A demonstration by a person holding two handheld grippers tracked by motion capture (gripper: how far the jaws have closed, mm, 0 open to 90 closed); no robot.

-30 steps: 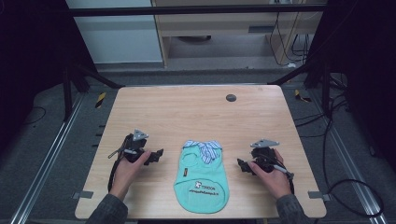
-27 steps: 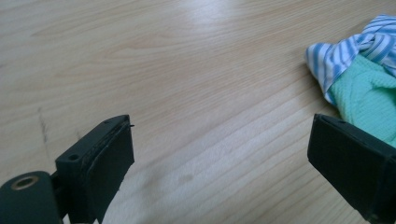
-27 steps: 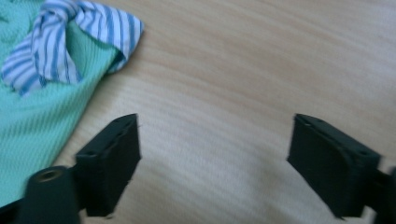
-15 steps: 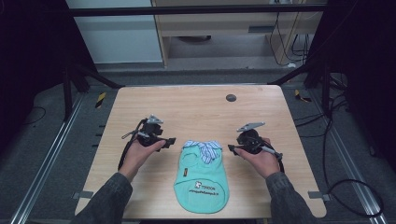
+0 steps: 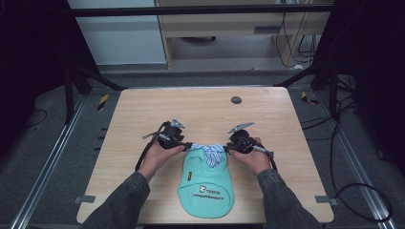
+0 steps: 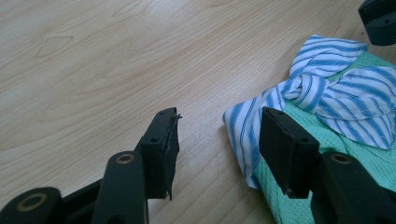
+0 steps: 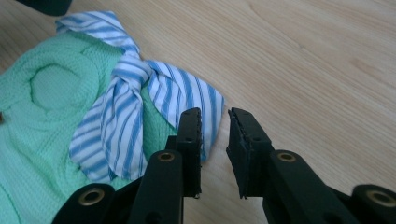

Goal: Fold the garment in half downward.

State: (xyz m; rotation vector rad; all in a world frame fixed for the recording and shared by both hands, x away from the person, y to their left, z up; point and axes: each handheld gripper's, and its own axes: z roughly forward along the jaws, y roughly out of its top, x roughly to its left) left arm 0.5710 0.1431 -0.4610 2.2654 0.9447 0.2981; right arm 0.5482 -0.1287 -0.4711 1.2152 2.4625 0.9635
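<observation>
Both claws have slid in from the sides since a second ago. Left claw (image 6: pixel 219 135) is released wide, the bib's (image 5: pixel 206 183) striped collar (image 6: pixel 327 88) right at its right-hand jaw. Right claw (image 7: pixel 215 135) is nearly clenched but empty, collar corner just left of it. Bib runs lengthwise back toward the person. Up close you can see the collar's knot, which is too small to make out from overhead.

Lab: framed wooden table (image 5: pixel 143 114), floor cables (image 5: pixel 353 186).
</observation>
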